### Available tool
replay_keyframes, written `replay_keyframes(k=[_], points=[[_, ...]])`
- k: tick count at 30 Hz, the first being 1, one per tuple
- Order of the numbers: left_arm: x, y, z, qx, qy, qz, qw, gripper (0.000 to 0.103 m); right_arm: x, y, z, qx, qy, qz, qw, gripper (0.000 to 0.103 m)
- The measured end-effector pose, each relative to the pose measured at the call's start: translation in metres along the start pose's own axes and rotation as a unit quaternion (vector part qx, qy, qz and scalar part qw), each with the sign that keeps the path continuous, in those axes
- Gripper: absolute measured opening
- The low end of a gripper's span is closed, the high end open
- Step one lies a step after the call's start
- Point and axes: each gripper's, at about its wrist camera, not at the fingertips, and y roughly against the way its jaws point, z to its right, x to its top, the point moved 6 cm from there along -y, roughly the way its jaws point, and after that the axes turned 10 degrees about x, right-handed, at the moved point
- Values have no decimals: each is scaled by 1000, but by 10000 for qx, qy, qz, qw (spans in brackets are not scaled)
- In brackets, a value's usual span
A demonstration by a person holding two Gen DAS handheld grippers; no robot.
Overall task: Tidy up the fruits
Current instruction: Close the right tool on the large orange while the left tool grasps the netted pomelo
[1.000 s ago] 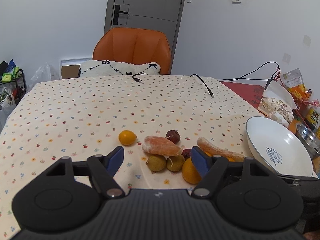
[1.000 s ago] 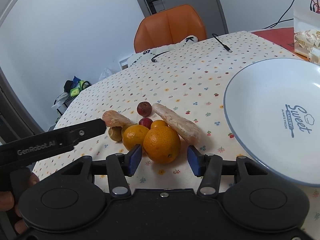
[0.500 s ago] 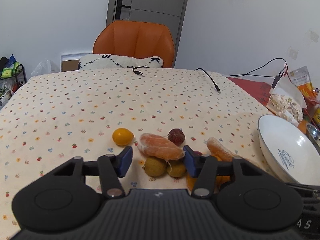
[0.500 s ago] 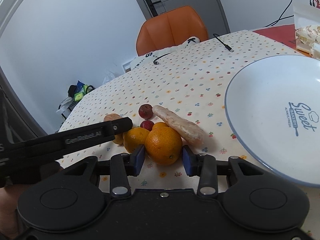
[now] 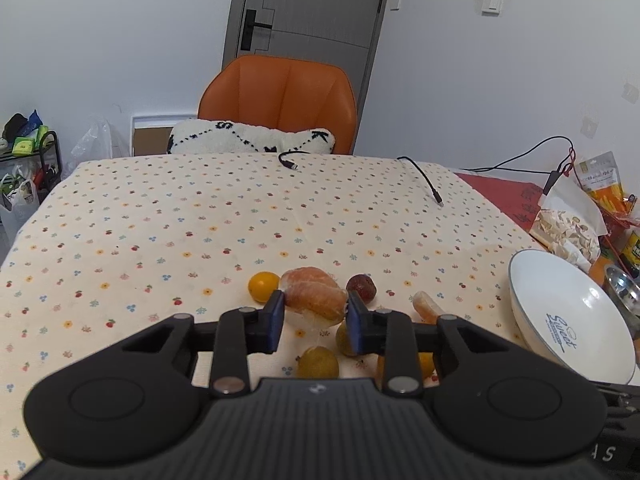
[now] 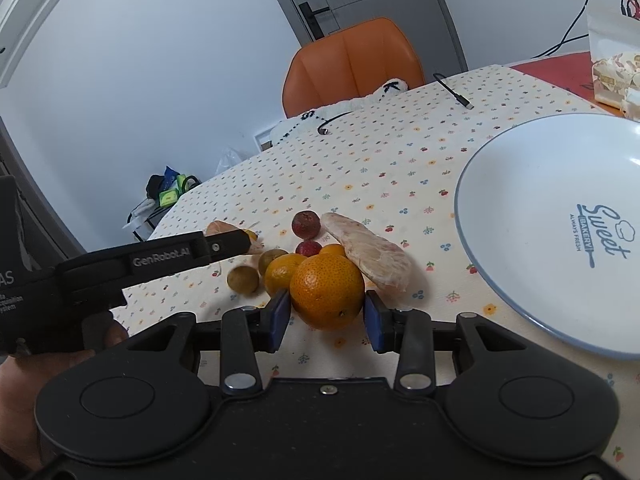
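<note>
The left gripper point(image 5: 316, 322) has its blue-padded fingers point(image 5: 275, 320) clamped on the peeled pinkish-orange citrus segment point(image 5: 314, 298), which sits between them raised above the flower-print cloth of the bench point(image 5: 160, 232), its long axis running left to right across the gap. The right gripper point(image 6: 326, 316) has its fingers point(image 6: 279, 314) pressed to both sides of the large round orange point(image 6: 327, 290), which rests on the cloth at the near edge of the fruit cluster. A second peeled segment point(image 6: 370, 254) lies behind it, pointing toward the white blue-rimmed plate point(image 6: 520, 200). The left gripper's body hides part of the cluster.
</note>
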Motion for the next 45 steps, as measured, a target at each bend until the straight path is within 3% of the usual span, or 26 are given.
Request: replay_keyframes(k=[27, 29, 30, 33, 35, 45], points=[[17, 66, 7, -271, 76, 530, 9982, 29, 8, 37, -25, 97, 241, 362, 9990, 37], [18, 69, 9, -308, 63, 558, 9980, 24, 9, 40, -26, 92, 258, 404, 9988, 37], [18, 71, 9, -336, 61, 548, 9979, 14, 10, 42, -26, 86, 266, 422, 9987, 37], [19, 72, 11, -442, 103, 504, 9977, 11, 11, 46, -25, 70, 273, 467, 9985, 37], [19, 73, 15, -435, 45, 548, 9975, 3, 12, 49, -25, 51, 275, 500, 9984, 37], [10, 61, 23, -463, -103, 324, 9983, 0, 12, 59, -12, -74, 203, 554, 9982, 37]])
